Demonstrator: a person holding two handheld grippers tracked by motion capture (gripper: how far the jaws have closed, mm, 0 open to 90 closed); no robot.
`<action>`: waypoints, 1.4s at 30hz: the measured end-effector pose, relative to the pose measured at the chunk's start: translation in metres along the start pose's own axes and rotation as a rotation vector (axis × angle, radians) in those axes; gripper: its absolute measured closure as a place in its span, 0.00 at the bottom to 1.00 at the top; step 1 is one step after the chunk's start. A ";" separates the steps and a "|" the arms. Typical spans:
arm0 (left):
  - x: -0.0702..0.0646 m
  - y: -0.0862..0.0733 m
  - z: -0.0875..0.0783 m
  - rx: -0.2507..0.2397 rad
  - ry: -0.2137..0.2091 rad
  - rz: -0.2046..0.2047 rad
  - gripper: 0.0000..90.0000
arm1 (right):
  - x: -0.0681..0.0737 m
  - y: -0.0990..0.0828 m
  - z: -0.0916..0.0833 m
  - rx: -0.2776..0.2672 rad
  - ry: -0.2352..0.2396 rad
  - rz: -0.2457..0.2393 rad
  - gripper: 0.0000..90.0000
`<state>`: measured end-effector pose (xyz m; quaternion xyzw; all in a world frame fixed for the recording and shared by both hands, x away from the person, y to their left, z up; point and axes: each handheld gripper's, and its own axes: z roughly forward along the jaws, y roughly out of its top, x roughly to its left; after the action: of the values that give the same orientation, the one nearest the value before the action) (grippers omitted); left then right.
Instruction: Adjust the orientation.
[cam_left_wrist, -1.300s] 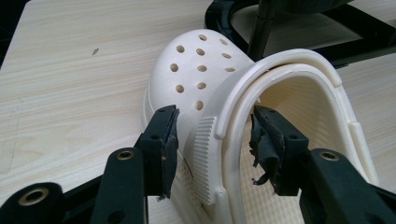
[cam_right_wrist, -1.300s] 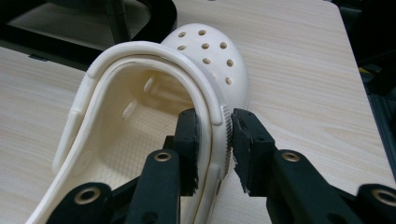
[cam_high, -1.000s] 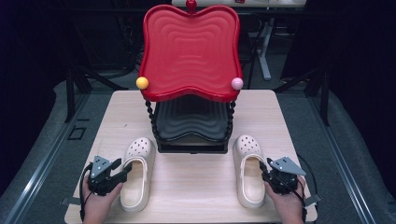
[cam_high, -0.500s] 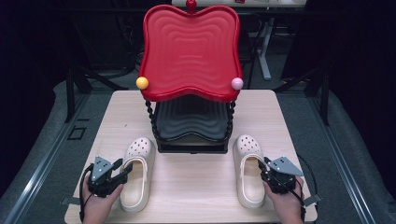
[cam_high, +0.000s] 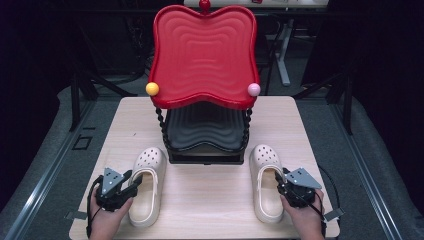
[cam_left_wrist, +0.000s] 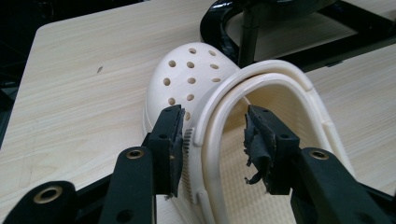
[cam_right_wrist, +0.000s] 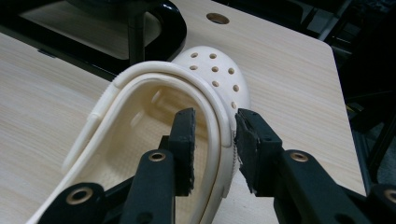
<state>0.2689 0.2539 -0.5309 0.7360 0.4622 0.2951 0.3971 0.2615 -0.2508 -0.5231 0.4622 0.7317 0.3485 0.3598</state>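
Note:
Two cream perforated clogs lie on the wooden table, toes pointing away from me. My left gripper (cam_high: 134, 181) straddles the outer side wall of the left clog (cam_high: 150, 159). In the left gripper view (cam_left_wrist: 212, 135) one pad sits against the wall's outside and the other stands off inside the clog (cam_left_wrist: 191, 79); these jaws have just been closing. My right gripper (cam_high: 279, 181) straddles the outer wall of the right clog (cam_high: 265, 160). In the right gripper view (cam_right_wrist: 215, 135) its jaws have just been opening, with the clog (cam_right_wrist: 212, 70) wall loosely between them.
A two-tier rack stands mid-table just beyond the clogs' toes, a red wavy tray (cam_high: 202, 55) tilted above a black one (cam_high: 205, 127), with twisted black posts and yellow and pink knobs. Bare tabletop (cam_high: 205, 195) lies between the clogs. Dark floor surrounds the table.

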 end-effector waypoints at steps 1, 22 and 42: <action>0.000 0.000 0.001 -0.001 0.005 0.001 0.63 | 0.000 0.000 0.001 0.001 -0.001 -0.001 0.75; 0.000 0.001 0.013 0.042 0.048 0.018 0.76 | 0.000 0.003 0.013 0.051 -0.028 -0.047 0.82; 0.004 0.003 0.009 0.054 0.055 0.021 0.83 | 0.002 0.005 0.005 0.061 -0.026 -0.017 0.84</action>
<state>0.2794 0.2543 -0.5331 0.7427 0.4730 0.3067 0.3614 0.2675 -0.2463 -0.5218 0.4712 0.7412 0.3169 0.3581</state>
